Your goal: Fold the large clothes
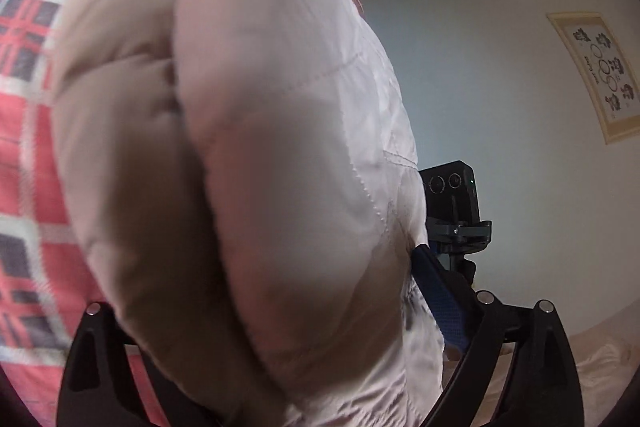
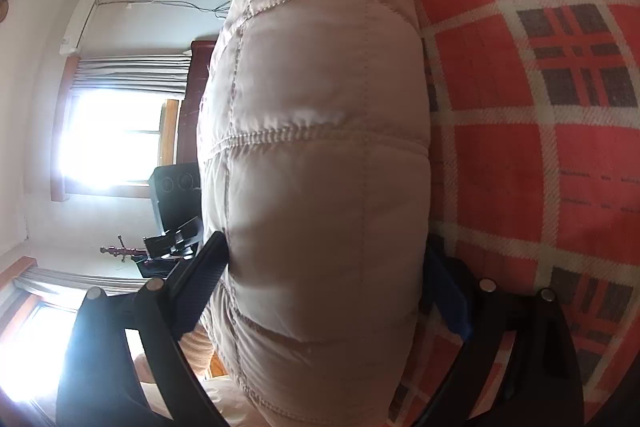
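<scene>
Both grippers were clamped on the puffy beige quilted jacket (image 2: pixel 316 163), the right gripper (image 2: pixel 324 291) pinching one bulging fold and the left gripper (image 1: pixel 280 327) another, each wad running straight out from its fingers. Just beyond the jacket lay the red plaid blanket (image 2: pixel 560 155). Far past it stood the window (image 2: pixel 112 143). Nothing blocked the fold, I'd say.
</scene>
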